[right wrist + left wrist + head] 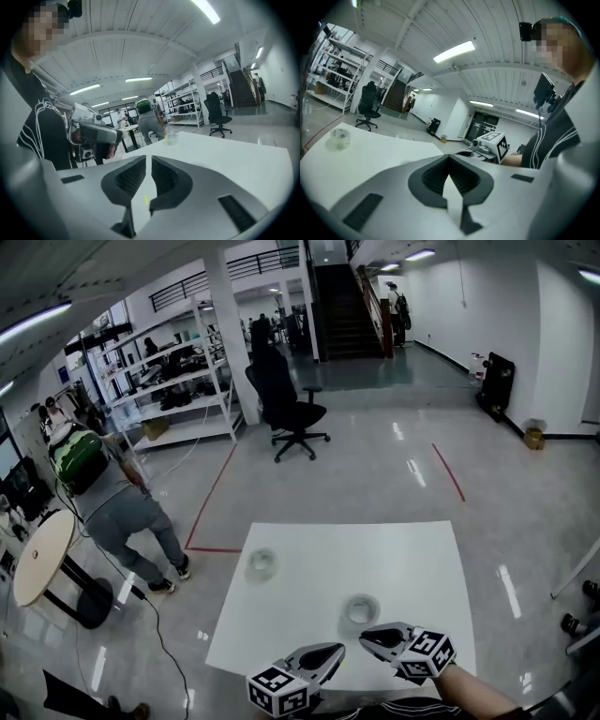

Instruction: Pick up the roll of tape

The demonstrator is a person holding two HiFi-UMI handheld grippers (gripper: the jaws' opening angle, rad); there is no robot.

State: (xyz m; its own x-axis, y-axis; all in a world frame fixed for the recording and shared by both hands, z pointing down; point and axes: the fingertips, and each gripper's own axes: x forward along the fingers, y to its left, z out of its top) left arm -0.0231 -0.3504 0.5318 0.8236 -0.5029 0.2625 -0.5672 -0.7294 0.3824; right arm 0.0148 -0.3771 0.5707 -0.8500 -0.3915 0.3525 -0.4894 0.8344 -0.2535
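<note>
Two clear rolls of tape lie on the white table (319, 568). One roll (361, 608) is near the front edge, and the other roll (262, 563) is farther off at the left. My right gripper (367, 637) is shut and empty, with its tips just short of the near roll. My left gripper (336, 649) is beside it to the left, also shut and empty. The left gripper view shows its jaws (449, 159) meeting, with the far roll (340, 137) at the left. In the right gripper view the jaws (148, 159) stand a hair apart and the far roll (172, 137) lies ahead.
A black office chair (291, 413) stands on the floor beyond the table. A person with a green backpack (80, 460) is at the left, beside a round table (42, 559). Metal shelves (178, 371) line the back left. Red tape lines (211, 498) mark the floor.
</note>
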